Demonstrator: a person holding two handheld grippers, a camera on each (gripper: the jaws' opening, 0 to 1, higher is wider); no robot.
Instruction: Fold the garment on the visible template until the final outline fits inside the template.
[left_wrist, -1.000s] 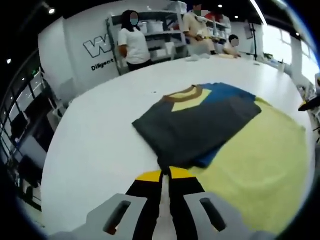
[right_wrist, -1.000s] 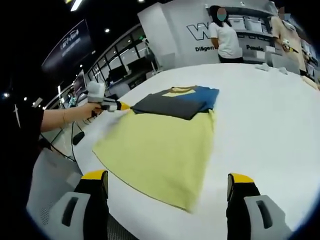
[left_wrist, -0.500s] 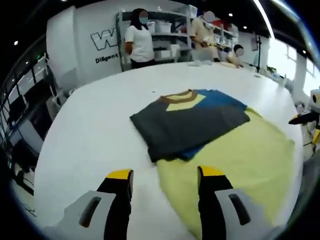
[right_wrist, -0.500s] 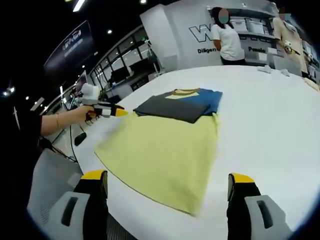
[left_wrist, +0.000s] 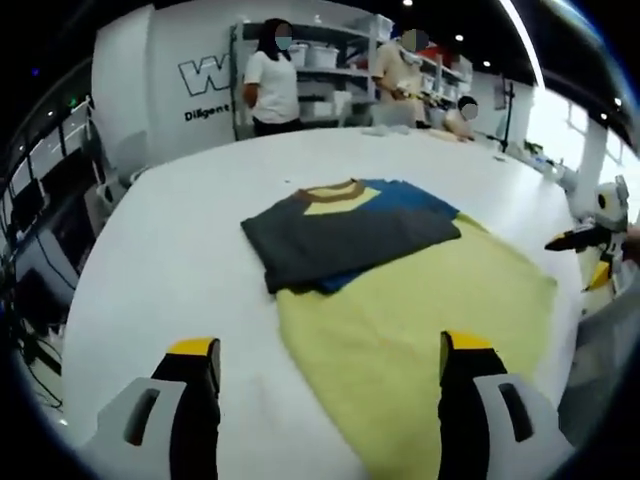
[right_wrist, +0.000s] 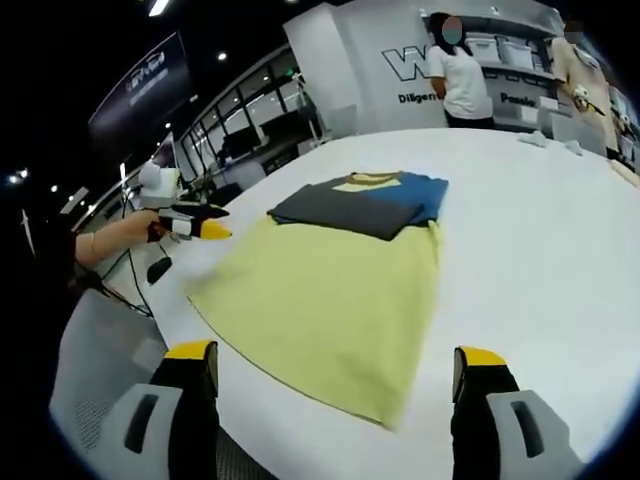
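The folded garment (left_wrist: 345, 235), dark grey over blue with a yellow-and-brown collar, lies flat at the far end of the yellow template (left_wrist: 420, 320). Part of it rests on the white table beyond the template's edge. My left gripper (left_wrist: 330, 350) is open and empty, well short of the garment, its jaws standing over the template's near corner and bare table. My right gripper (right_wrist: 335, 355) is open and empty at the template's (right_wrist: 320, 295) opposite end, far from the garment (right_wrist: 360, 200). The left gripper (right_wrist: 195, 225) appears there, held in a hand; the right gripper (left_wrist: 580, 238) appears at the right.
The large white table (left_wrist: 170, 260) curves away on all sides, and its near edge (right_wrist: 300, 440) runs just under my right jaws. Several people (left_wrist: 272, 80) stand by shelves beyond the far side. A grey chair (right_wrist: 100, 350) sits off the table's left edge.
My left gripper, shut at the garment's near edge a second ago, has opened wide and drawn back from it. The right gripper stayed open, hardly moving.
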